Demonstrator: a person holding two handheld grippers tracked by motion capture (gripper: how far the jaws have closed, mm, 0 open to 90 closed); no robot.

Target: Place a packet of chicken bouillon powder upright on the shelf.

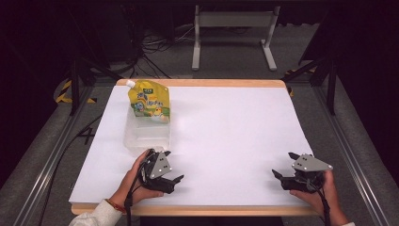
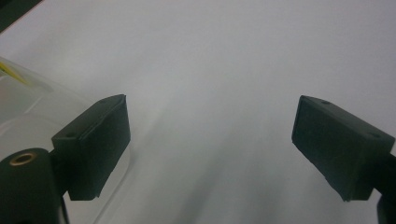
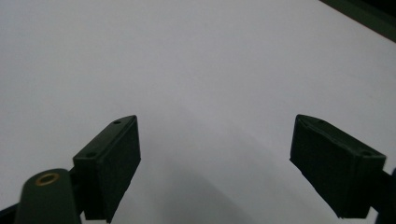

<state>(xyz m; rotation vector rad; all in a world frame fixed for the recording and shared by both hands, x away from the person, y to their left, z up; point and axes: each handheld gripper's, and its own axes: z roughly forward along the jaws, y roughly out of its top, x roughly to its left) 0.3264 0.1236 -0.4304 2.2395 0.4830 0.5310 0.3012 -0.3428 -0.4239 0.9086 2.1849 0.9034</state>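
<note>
Left gripper [image 1: 175, 181] fingers [image 2: 93, 144] just beside clear container [image 1: 147, 136]

The clear container [image 2: 28, 112] gets chopped off at the 9 o'clock edge of the left gripper view, and the near jaw covers part of it. In the high view the yellow pouch [image 1: 149, 101] has print way too tiny to read. Both forearms run off at 6 o'clock.

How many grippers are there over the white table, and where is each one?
2. The left gripper is near the front edge of the table, just in front of the clear box holding the yellow pouch. The right gripper is near the front right corner.
</note>
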